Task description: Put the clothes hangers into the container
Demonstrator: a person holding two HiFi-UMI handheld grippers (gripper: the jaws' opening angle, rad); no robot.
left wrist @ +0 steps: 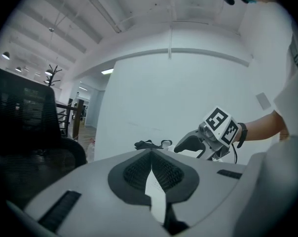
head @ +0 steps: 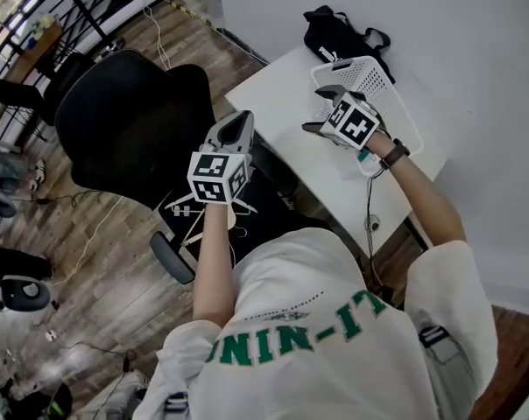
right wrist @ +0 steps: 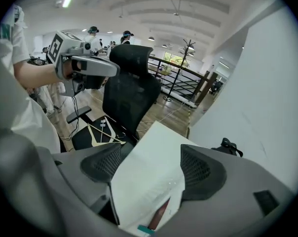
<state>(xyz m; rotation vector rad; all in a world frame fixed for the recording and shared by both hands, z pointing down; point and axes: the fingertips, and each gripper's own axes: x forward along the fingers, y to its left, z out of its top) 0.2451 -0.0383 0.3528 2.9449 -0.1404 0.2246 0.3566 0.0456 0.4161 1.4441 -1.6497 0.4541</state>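
Several pale clothes hangers (head: 197, 210) lie on the seat of a black office chair (head: 129, 121), below my left gripper (head: 238, 122); the right gripper view shows the hangers (right wrist: 100, 130) on the seat too. The left gripper (left wrist: 151, 157) is shut with nothing in it and hovers between chair and table. A white mesh basket (head: 396, 94) stands on the white table (head: 282, 103). My right gripper (head: 321, 109) is open and empty, held over the table just in front of the basket. Only bare table shows between its jaws (right wrist: 146, 167).
A black bag (head: 339, 33) lies at the table's far end beside the basket, against the white wall. The chair's armrest (head: 171, 256) sticks out near the person's left elbow. Cables trail over the wooden floor (head: 89, 261). Other people stand far off in the room.
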